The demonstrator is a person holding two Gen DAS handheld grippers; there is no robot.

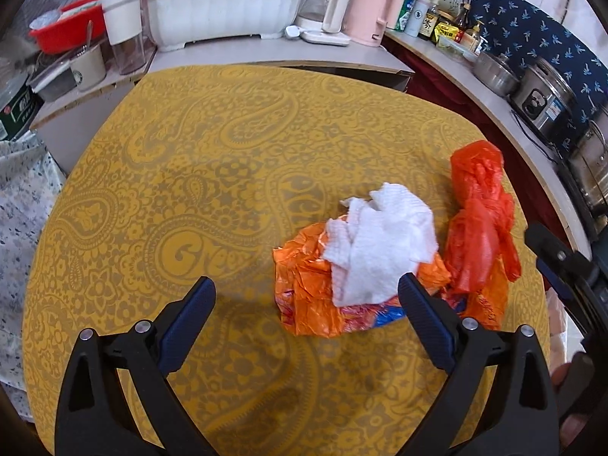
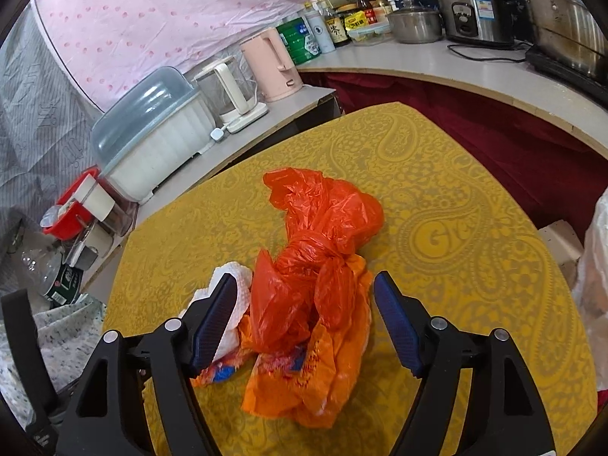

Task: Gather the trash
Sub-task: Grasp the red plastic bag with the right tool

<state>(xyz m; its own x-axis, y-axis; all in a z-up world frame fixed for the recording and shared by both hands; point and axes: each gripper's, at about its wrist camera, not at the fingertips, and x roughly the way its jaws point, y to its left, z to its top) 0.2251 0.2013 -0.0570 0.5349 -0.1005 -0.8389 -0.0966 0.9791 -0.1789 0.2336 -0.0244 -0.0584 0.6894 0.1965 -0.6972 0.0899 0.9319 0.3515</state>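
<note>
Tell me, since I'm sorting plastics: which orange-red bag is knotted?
The red plastic bag, translucent and tied mid-length; the orange printed bag beneath lies crumpled, unknotted.

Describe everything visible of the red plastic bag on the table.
The red plastic bag is thin, glossy, crinkled film, knotted near its middle, with loose ends flaring either side. It lies on the yellow paisley tablecloth, partly over an orange printed wrapper, beside a crumpled white paper towel. The open right gripper straddles its near end.
</note>
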